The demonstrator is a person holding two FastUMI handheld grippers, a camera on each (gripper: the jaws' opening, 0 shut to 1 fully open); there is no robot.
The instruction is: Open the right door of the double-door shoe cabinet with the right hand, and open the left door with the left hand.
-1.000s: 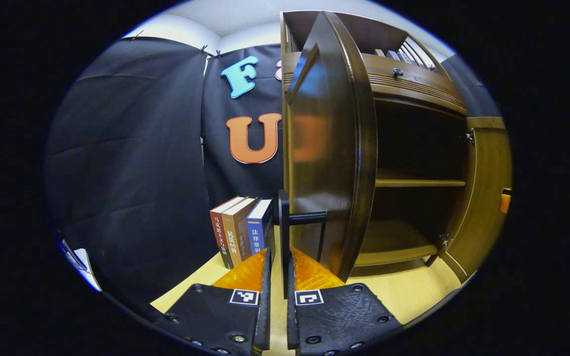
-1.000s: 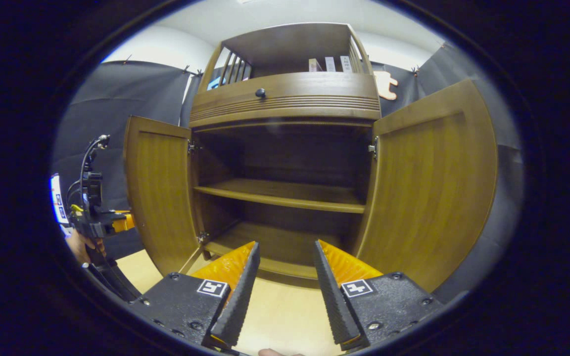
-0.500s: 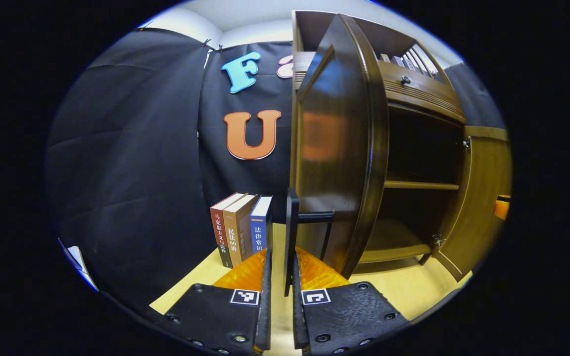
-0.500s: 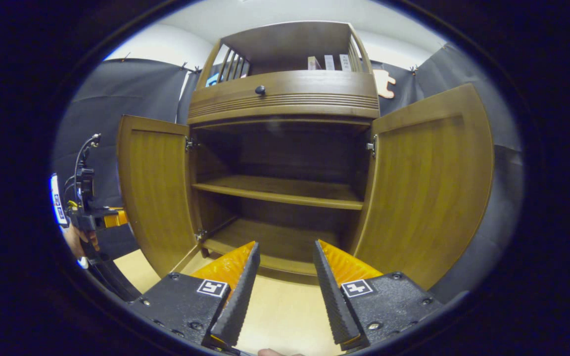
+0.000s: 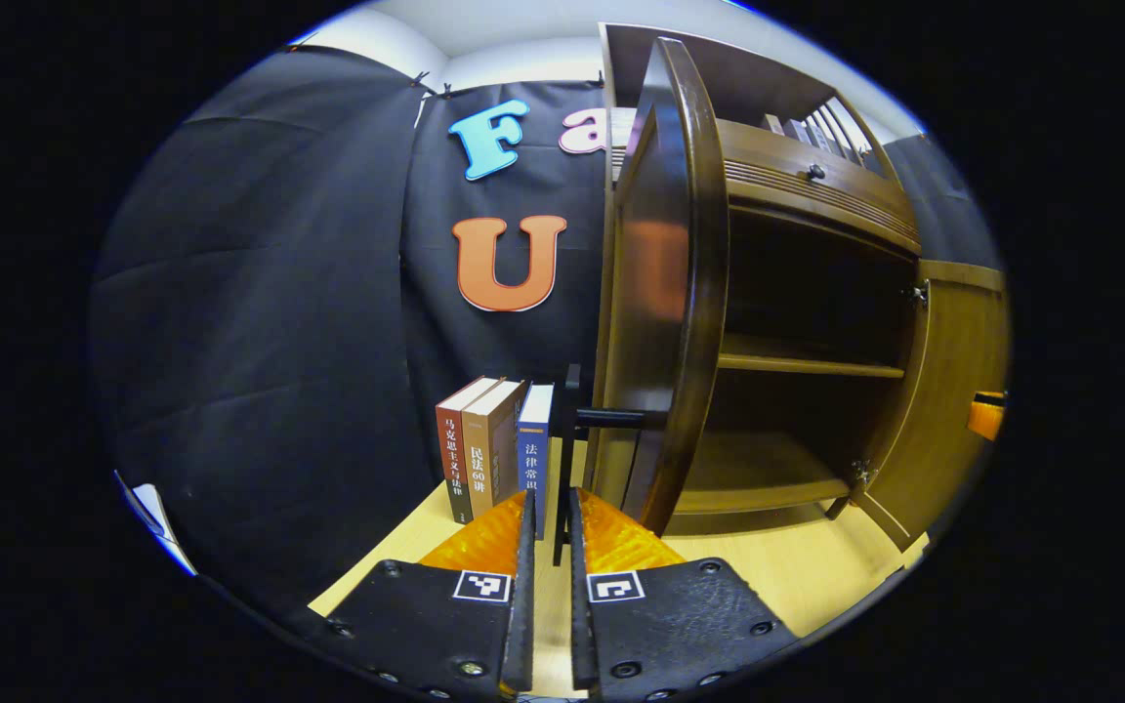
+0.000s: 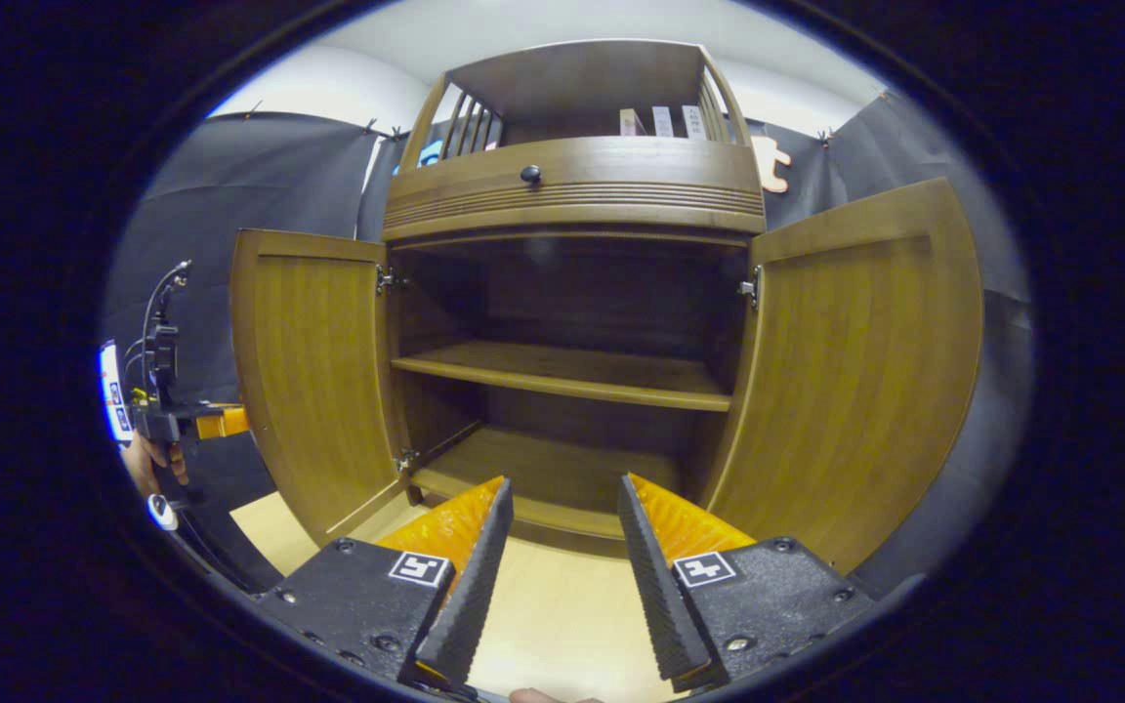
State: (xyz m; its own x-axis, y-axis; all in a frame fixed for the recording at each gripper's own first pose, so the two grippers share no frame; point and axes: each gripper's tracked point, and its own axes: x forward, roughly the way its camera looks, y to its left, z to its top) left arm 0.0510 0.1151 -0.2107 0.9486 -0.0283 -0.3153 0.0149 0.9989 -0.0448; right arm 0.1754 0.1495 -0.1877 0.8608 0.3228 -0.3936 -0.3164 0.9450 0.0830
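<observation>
Clamping the left door's handle [image 5: 574, 430], the left hand-held gripper [image 5: 550, 532] risks swinging the left door [image 6: 313, 376] into upright books [image 5: 494, 444] near the counter's edge; the right hand-held gripper [image 6: 555, 547] hangs released before the open right door [image 6: 860, 376].

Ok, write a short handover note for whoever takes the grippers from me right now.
Left gripper: fingers closed on the left door's black handle.
Right gripper: open, holding nothing, facing the cabinet interior.
Left door and right door both stand swung wide; the shelves look bare.
Done: both doors open.
Left: release the handle and draw the left gripper back.
</observation>
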